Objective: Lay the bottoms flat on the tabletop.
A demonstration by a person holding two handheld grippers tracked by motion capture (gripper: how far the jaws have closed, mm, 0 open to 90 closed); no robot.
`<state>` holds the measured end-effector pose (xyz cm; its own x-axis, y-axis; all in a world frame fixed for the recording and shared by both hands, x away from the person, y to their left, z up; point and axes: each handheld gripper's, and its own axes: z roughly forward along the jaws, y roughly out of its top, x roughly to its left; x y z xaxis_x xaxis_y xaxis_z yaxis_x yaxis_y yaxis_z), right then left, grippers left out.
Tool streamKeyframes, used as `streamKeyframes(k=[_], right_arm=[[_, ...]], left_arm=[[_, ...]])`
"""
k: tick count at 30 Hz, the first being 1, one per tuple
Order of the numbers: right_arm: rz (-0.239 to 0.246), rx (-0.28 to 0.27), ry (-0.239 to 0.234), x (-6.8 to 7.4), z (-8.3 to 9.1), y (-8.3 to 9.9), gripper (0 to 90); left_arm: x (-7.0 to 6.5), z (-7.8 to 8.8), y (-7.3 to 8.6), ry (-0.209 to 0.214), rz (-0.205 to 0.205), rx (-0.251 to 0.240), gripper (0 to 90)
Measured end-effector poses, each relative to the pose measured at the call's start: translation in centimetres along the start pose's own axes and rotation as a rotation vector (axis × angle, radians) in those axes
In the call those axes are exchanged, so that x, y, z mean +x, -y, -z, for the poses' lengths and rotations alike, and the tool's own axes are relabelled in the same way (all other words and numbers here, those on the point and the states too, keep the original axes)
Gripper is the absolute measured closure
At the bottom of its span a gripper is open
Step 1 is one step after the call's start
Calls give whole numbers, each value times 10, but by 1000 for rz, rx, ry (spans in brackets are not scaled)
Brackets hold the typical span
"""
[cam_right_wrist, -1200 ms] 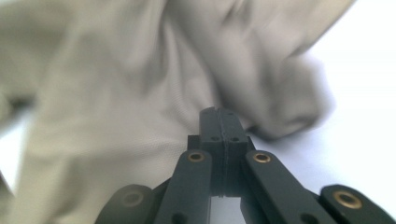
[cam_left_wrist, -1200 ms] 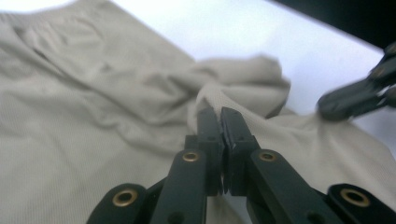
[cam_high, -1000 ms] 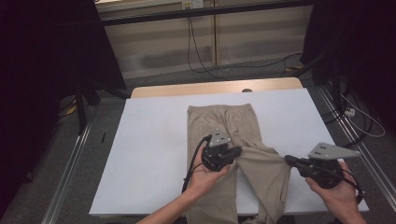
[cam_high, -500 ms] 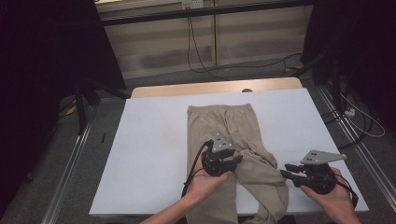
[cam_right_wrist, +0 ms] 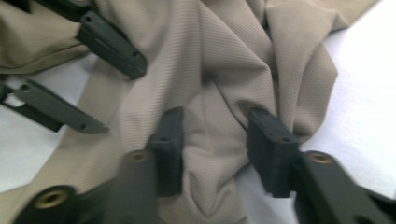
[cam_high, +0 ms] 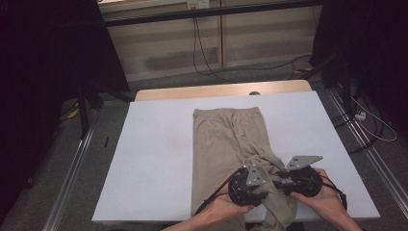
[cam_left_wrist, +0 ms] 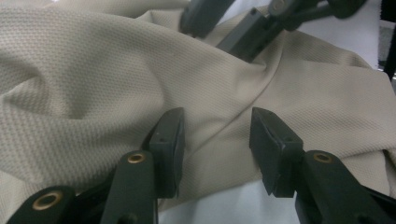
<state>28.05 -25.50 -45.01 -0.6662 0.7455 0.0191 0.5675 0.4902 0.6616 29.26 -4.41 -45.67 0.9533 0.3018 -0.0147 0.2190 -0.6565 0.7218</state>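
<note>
Step in hand: laying the bunched trouser leg back down; best done by easing both tools clear without dragging fabric, then flattening the heap.
Left gripper point(cam_left_wrist: 215, 140): jaws spread, having just been opening; khaki trousers point(cam_left_wrist: 93, 74) lying under and between the pads, not pinched.
Right gripper point(cam_right_wrist: 212, 144): jaws spread, likewise just been opening; crumpled fold rising into the gap, pads not pressing on it as far as can be judged.
Grippers together: close side by side near the table's front edge in the high view, left point(cam_high: 248, 185), right point(cam_high: 300, 179).
Trousers farther off: waist end flat, toward the far edge of the white table cover point(cam_high: 154, 159).
</note>
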Motion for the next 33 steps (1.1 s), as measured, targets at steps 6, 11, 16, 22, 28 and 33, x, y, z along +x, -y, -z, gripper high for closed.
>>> streamKeyframes(k=[6,11,16,22,28,33], right_arm=[[-23,19,-29,8,5,3,862],[19,58,-99,24,20,14,874],[77,93,-138,44,31,21,873],[97,136,-189,57,35,23,871],[90,121,-222,64,43,25,772],[-21,-12,-155,42,45,18,672]], left_arm=[[-6,6,3,37,5,10,899],[-18,18,14,138,27,25,900],[-34,26,20,209,29,42,900],[-52,37,27,286,32,66,899],[-59,49,31,294,15,67,863],[-38,65,31,250,66,-4,727]])
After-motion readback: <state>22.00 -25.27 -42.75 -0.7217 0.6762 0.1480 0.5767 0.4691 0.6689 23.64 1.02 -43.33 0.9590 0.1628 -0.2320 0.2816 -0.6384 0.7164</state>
